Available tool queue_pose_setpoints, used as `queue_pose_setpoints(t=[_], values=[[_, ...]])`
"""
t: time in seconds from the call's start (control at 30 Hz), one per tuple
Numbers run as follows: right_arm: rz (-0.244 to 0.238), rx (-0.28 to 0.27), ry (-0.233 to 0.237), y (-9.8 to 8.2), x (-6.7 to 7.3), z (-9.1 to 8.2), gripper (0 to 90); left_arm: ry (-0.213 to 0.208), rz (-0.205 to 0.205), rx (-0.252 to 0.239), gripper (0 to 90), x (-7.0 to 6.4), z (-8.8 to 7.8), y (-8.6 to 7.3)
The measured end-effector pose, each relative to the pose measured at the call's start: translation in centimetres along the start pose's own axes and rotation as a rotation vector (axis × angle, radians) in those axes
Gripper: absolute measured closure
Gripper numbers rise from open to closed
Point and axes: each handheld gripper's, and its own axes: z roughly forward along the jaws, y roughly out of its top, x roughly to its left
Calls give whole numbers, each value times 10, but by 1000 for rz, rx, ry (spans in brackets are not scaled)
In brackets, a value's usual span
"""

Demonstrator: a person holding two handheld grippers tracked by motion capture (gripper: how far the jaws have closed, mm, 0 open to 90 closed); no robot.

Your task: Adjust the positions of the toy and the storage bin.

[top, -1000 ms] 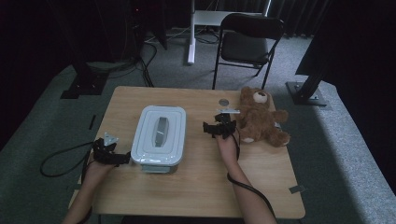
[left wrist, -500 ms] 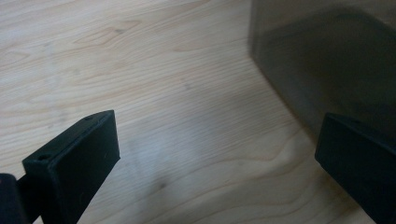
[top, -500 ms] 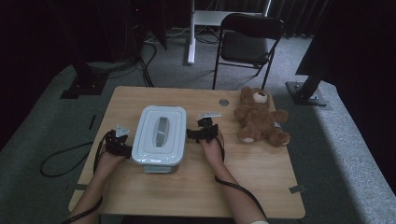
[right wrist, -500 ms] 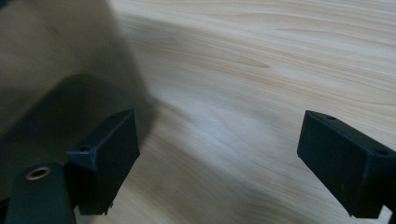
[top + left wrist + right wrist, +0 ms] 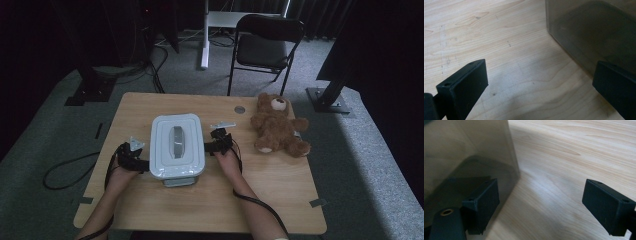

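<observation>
Both grippers have closed in on the lidded container (image 5: 177,145) since a second ago, the left gripper (image 5: 136,159) and right gripper (image 5: 216,144) flanking it with jaws wide, likely to lift it off the desk (image 5: 280,180).

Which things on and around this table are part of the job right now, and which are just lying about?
In the job: lidded plastic box; left tongs; right tongs.
Lying about: teddy bear; folding chair; table's round grommet.

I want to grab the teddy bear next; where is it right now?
In the high view the teddy bear lies on the table's far right part, right of the lidded box and beyond the right gripper.
</observation>
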Motion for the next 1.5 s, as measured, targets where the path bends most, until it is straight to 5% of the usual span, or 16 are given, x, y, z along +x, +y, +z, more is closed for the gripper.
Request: queue_pose_setpoints(t=[0.27,1.1,1.5], values=[[-15,-8,42,-6,-1,-6,142,0,22,11,11,-14,-10,-3],[-122,-20,62,-49,1,-57,146,-47,55,6,10,-72,-40,-28],[-110,-18,73,-63,-6,-73,143,-68,85,21,10,-93,-42,-30]])
